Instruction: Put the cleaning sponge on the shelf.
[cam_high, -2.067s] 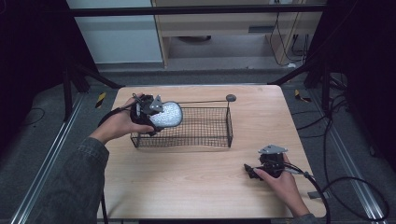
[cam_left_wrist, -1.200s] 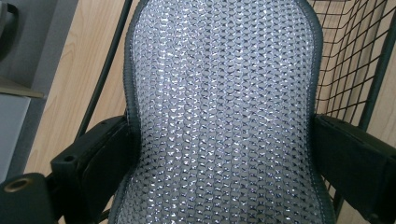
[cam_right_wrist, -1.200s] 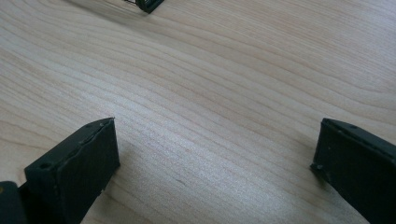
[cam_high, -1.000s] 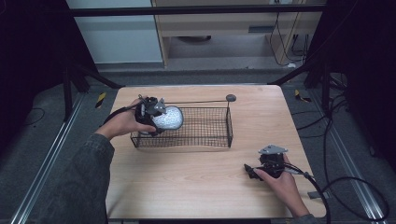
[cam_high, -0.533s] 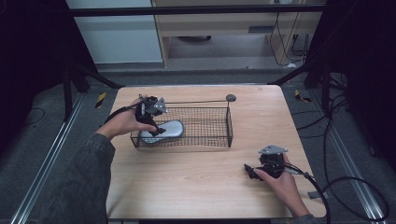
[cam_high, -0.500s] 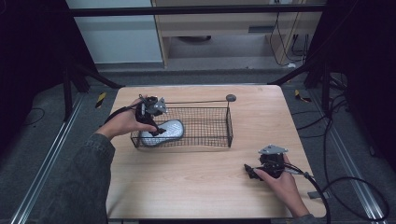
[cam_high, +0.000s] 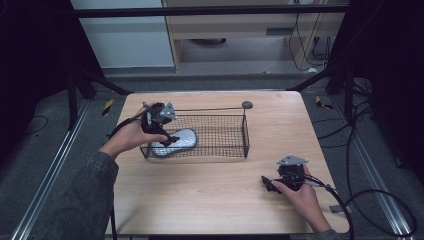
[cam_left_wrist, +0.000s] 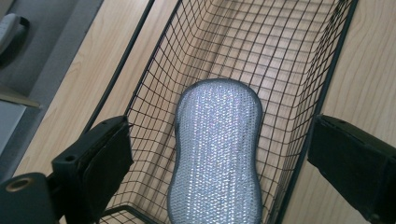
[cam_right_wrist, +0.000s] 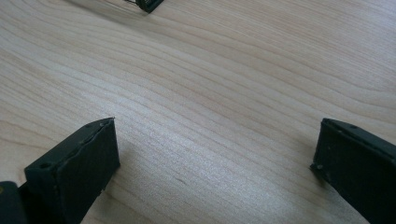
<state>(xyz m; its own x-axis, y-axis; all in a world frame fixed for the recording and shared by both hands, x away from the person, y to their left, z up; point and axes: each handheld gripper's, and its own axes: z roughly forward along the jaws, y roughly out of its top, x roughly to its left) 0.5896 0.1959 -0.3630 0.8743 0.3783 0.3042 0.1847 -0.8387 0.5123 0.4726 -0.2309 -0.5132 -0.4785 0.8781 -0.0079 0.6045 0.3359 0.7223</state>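
The sponge (cam_left_wrist: 215, 154) lies flat on the floor of the wire basket (cam_high: 220, 135), at its left end, touching nothing but the mesh. Your left gripper (cam_high: 161, 131) hangs just above it at the basket's left rim, jaws spread wide and released, with the sponge lying free between them in the left gripper view. Your right gripper (cam_high: 272, 184) rests on the tabletop (cam_high: 210, 200) well apart from the basket, near the front right, jaws wide open over bare wood.
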